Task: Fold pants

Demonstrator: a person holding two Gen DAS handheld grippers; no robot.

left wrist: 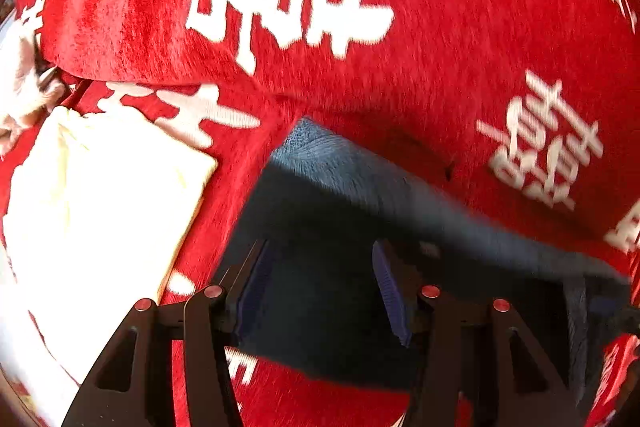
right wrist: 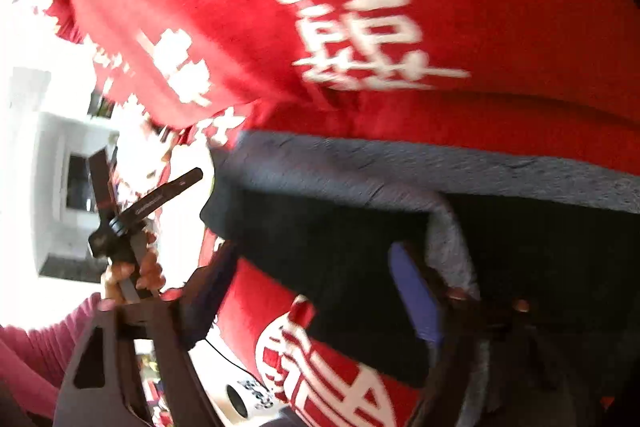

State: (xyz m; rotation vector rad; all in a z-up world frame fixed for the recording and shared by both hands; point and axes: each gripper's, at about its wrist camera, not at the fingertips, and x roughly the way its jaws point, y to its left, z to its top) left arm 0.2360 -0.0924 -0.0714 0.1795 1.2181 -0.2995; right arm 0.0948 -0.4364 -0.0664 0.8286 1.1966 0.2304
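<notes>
Blue-grey pants (left wrist: 344,183) lie on a red cloth with white characters (left wrist: 460,39). In the left wrist view my left gripper (left wrist: 320,287) hangs just above the dark, shadowed part of the pants, its jaws spread wide with nothing between them. In the right wrist view the pants (right wrist: 400,167) lie as a band across the red cloth (right wrist: 248,11). My right gripper (right wrist: 316,287) is over their edge, jaws apart; a fold of the fabric curls over the right finger (right wrist: 416,295). The frames are blurred.
A folded cream-white garment (left wrist: 100,195) lies on the red cloth left of the pants. The person's left hand with the other gripper (right wrist: 132,223) shows at left in the right wrist view, before a bright white cabinet (right wrist: 56,187).
</notes>
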